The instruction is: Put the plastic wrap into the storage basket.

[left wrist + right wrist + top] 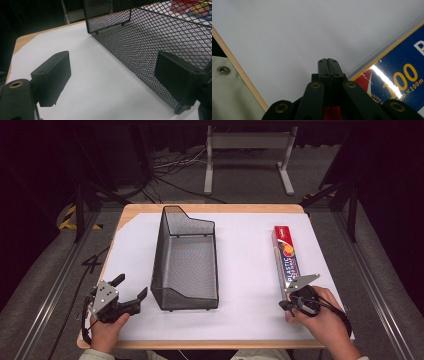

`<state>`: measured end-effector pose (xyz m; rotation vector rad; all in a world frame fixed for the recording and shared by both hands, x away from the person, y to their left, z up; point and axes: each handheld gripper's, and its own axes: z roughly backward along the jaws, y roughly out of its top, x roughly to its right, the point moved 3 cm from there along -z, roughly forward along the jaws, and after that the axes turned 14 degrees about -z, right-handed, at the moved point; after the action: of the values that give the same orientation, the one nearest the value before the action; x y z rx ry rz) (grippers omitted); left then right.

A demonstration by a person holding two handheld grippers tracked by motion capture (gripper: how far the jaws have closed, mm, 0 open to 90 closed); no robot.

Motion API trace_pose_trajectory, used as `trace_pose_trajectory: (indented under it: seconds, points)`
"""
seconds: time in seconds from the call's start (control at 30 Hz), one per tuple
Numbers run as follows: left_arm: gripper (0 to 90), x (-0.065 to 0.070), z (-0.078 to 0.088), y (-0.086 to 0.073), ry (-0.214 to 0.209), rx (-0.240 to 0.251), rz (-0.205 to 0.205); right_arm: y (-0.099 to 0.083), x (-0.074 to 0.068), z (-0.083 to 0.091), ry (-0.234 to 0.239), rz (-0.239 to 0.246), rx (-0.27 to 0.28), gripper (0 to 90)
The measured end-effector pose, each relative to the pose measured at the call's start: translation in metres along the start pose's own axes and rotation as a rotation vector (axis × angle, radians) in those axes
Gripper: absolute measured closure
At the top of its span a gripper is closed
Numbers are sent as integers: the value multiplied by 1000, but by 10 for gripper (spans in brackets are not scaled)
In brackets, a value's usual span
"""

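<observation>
A black wire-mesh basket [185,265] stands in the middle of the white-covered table [245,270]. A long plastic wrap box [286,257], blue and red, lies at the right. My left gripper [131,287] is open just left of the basket's near corner, and nothing sits between its jaws. In the left gripper view the mesh wall [150,37] runs close by the right-hand jaw. My right gripper [285,305] is shut beside the near end of the box. In the right gripper view its jaws press together, empty, with the box [394,75] just to their right.
The table's wooden front edge [239,72] runs close behind the right gripper, with a person's green clothing [227,92] beyond it. Bare white surface lies between the basket and the box. A metal stand [247,157] and cables are on the floor past the far edge.
</observation>
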<state>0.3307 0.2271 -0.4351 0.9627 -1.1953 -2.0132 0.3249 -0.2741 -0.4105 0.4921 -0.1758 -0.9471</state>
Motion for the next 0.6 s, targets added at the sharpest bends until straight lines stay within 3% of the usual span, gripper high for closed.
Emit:
trace_pose_trajectory:
  seconds: [0.33, 0.6]
  points:
    - [147, 0, -1, 0, -3, -4, -3, -6, 15, 8, -37, -53, 1, 900]
    - [146, 0, -1, 0, -5, -4, 1, -12, 28, 14, -88, -126, -17, 900]
